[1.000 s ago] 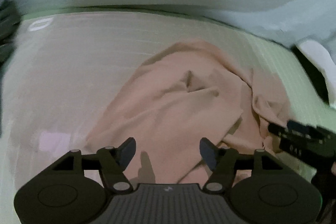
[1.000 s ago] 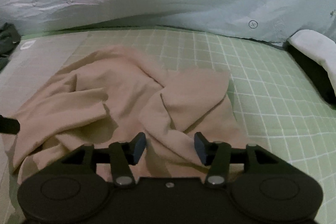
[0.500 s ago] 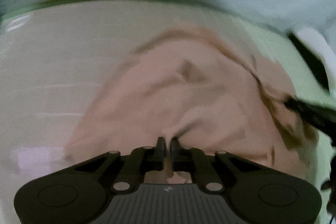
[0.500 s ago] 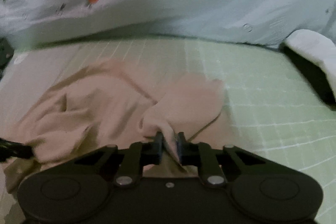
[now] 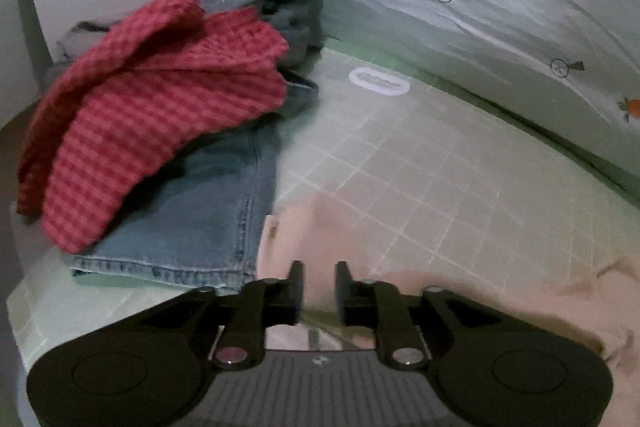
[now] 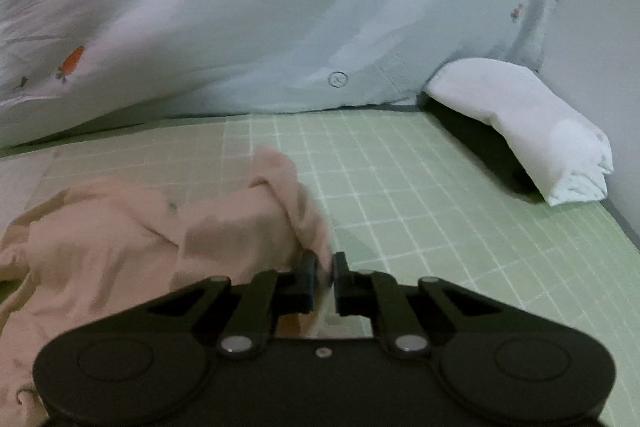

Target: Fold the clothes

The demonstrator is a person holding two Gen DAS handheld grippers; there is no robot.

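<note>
A beige garment lies crumpled on the green checked sheet. In the left wrist view the garment [image 5: 460,291] spreads under and to the right of my left gripper [image 5: 319,273], whose fingers stand a narrow gap apart with beige cloth between them. In the right wrist view the garment [image 6: 132,227] is bunched to the left, and my right gripper [image 6: 325,267] is shut on a fold of it, pulling it toward the right.
A red checked cloth [image 5: 152,131] lies on folded blue jeans [image 5: 200,215] at the left edge of the bed. A pale quilt with carrot prints [image 6: 240,19] runs along the back. A white pillow [image 6: 520,123] lies at the far right. The green sheet [image 6: 440,207] is bare on the right.
Both grippers shut on the beige garment and then swung apart, the left toward the jeans pile, the right toward the pillow. The garment is stretched between them.
</note>
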